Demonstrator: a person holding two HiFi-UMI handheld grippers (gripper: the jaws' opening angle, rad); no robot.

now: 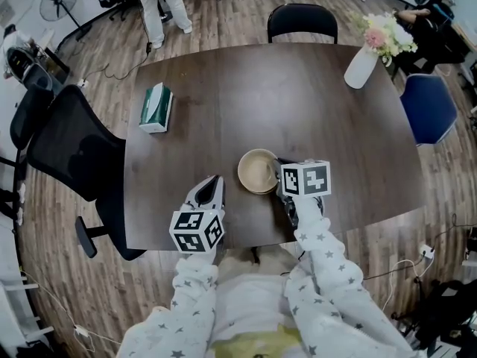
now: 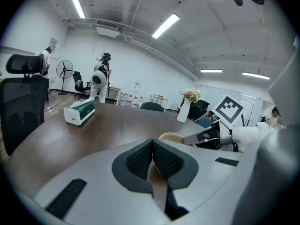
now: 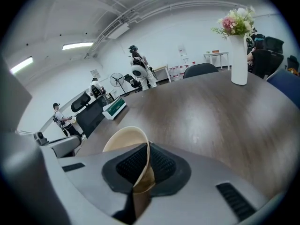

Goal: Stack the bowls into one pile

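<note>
A: What's laid out here?

B: A dark brown wooden counter [image 1: 298, 103] with a black office chair [image 1: 67, 148] at its left side. On it sit a green and white tissue box [image 1: 156, 107], a white vase of flowers [image 1: 362, 67] at the far right corner, and a tan thin-walled bowl [image 1: 257, 171] near the front edge. I see one bowl only, and whether others nest inside it I can't tell

A: How will it handle?

B: I'd judge it light and fairly stiff, but smooth, so it could twist in a pinch. The rim is the place to take it, one pad inside the wall and one outside

A: And the tools?

B: The right tool [image 3: 145, 165] is doing just that, clenched on the bowl's wall at its right side. Its star-print sleeve comes in from the front edge and the tool slopes steeply down. The left tool [image 2: 152, 144] has its pads pressed together on nothing. It points forward at a shallower slope, just left of the bowl and apart from it
</note>
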